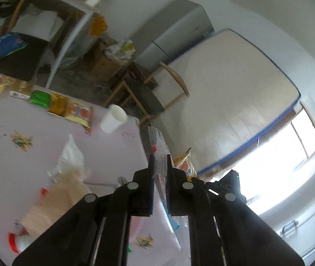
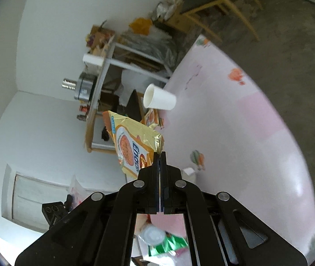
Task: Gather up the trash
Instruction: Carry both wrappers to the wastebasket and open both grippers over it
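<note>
Pink tablecloth (image 1: 46, 128) carries remaining litter: snack packets (image 1: 77, 110), paper cup (image 1: 113, 118), crumpled tissue (image 1: 71, 155). Left gripper (image 1: 159, 161) pinches a clear zip bag (image 1: 158, 146); right gripper (image 2: 160, 155) clamps a yellow biscuit wrapper (image 2: 130, 146) aloft. Collection appears barely begun.

Two fisheye wrist views, each looking forward and slightly down along its black tongs, raised above the pale pink patterned tabletop (image 1: 46, 137). Both are tilted and share the white paper cup (image 1: 113, 118) near the tabletop's edge.
</note>
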`<act>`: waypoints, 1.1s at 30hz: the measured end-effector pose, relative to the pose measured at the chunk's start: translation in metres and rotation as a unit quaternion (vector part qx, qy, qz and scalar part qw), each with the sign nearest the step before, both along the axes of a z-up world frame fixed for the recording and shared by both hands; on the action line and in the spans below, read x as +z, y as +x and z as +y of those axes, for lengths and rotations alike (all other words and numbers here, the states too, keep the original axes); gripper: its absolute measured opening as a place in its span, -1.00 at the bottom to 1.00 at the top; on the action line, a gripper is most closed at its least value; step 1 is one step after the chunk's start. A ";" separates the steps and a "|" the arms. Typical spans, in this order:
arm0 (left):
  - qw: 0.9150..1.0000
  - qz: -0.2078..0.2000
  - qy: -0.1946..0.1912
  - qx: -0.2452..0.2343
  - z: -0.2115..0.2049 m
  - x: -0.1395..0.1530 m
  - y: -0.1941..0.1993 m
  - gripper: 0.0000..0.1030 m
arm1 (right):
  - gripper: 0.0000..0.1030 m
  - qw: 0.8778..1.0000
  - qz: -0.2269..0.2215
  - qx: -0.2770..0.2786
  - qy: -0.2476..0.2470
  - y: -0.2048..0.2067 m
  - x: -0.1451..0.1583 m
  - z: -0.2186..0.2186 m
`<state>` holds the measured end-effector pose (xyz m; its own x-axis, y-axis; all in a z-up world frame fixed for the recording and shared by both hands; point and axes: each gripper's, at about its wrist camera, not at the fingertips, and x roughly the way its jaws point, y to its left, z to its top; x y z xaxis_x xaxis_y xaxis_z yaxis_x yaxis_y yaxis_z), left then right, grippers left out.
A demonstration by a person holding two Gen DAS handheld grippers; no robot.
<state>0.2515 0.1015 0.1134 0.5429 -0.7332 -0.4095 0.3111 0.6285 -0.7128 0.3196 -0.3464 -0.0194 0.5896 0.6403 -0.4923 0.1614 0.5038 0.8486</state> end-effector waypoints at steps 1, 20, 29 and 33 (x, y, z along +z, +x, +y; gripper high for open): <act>1.000 -0.002 0.004 -0.008 -0.010 0.002 -0.004 -0.86 | -1.00 1.000 -0.002 -0.010 0.001 -0.012 0.000 -0.012; 0.964 0.016 0.132 -0.231 -0.371 -0.070 -0.049 -0.85 | -1.00 0.960 0.087 -0.263 0.040 -0.190 -0.126 -0.223; 0.936 0.063 0.197 -0.286 -0.531 -0.169 -0.046 -0.85 | -1.00 0.926 0.152 -0.340 0.060 -0.212 -0.219 -0.284; 0.931 0.085 0.210 -0.285 -0.584 -0.212 -0.035 -0.73 | -0.93 0.909 0.169 -0.379 0.048 -0.209 -0.247 -0.311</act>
<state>0.2168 -0.4824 -0.0985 0.0155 -0.6390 -0.7690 0.5848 0.6296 -0.5115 0.1109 -0.6570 -0.2667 0.7050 0.1631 -0.6902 0.6904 0.0648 0.7206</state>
